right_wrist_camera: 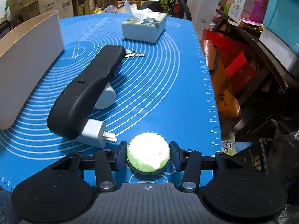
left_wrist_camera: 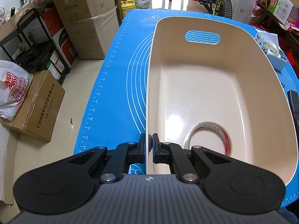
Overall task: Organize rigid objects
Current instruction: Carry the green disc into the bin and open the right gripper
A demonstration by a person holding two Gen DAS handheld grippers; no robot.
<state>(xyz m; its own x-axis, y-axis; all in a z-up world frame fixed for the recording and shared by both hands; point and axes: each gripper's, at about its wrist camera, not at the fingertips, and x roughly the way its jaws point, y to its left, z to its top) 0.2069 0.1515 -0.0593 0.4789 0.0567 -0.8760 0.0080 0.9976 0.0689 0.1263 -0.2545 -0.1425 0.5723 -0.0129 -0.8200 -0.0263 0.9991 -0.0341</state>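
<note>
Clearly the left gripper (left_wrist_camera: 150, 145) is pressed together on the near wall of the bin (left_wrist_camera: 243, 43), pinching the thin rim and steadying it. A tape roll (left_wrist_camera: 209, 138) already lies inside. The right gripper (right_wrist_camera: 148, 155) has a green ball (right_wrist_camera: 148, 154) between its fingers on the blue mat (right_wrist_camera: 168, 93). The left pad seems to touch the ball, while at the right pad I cannot tell if a small gap remains, so I judge the grip as not yet firm. The risk is that the round ball squirts forward or rolls off the mat edge if the fingers meet it off centre. The charger (right_wrist_camera: 95, 132), just beside the left finger (right_wrist_camera: 121, 154), and the black tool (right_wrist_camera: 84, 93) may be bumped when lifting.
</note>
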